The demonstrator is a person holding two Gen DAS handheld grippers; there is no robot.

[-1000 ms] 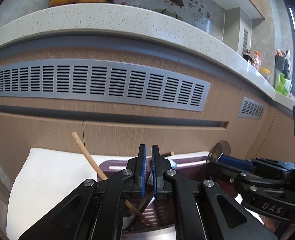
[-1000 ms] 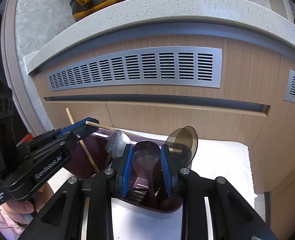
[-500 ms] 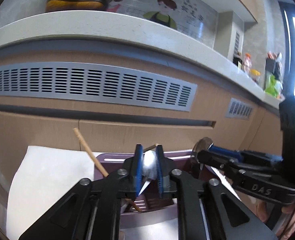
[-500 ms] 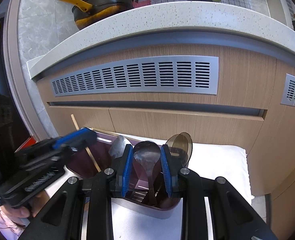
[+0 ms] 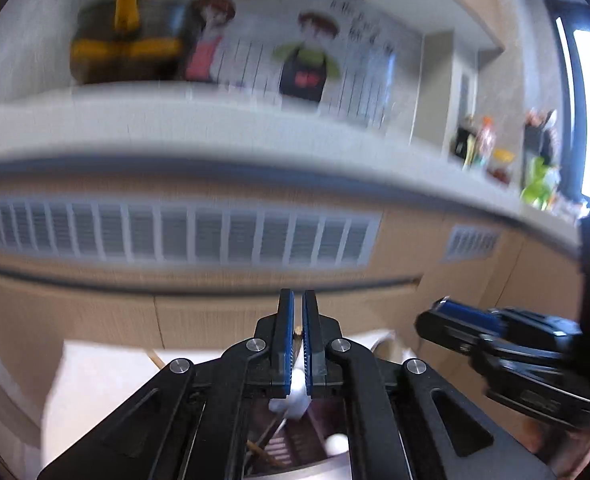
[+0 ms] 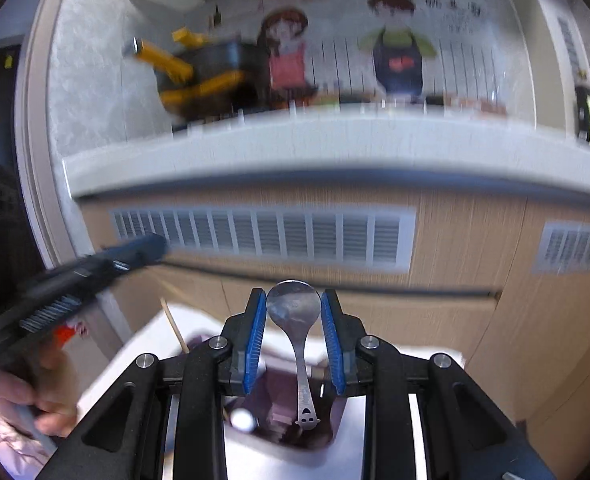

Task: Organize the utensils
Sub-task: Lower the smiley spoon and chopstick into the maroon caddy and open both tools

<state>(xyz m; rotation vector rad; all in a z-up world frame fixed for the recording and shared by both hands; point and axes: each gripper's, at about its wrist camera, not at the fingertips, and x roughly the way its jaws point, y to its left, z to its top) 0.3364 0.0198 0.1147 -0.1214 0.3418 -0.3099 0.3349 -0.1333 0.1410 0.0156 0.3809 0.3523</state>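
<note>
Looking along the left gripper [image 5: 298,344], its jaws are pinched almost together on a thin white-looking utensil [image 5: 295,390], probably a spoon seen edge-on; blur hides its exact shape. A second ago these jaws were shut on nothing above the holder, then they opened a little around the pale piece, and they have just been closing onto it. The purple holder [image 5: 291,448], which filled the lower middle of this view before, now shows only as a sliver beneath the fingers, with a wooden chopstick [image 5: 156,359] poking out at its left, so the gripper has lifted away with its catch. The right gripper [image 5: 491,340] hangs at the right edge at a similar height.

From the right gripper's [image 6: 294,344] own view, the jaws stand partly apart and press on both sides of a metal spoon's [image 6: 294,306] bowl, the handle hanging straight down. Earlier that spoon still stood among others inside the holder [image 6: 279,412]; now its handle end hangs just above the opening, clear of the rest. The holder sits on a white mat [image 6: 407,356] in front of the cabinet [image 6: 455,312].

Both pieces look freed, so each next needs a sorted place.
</note>
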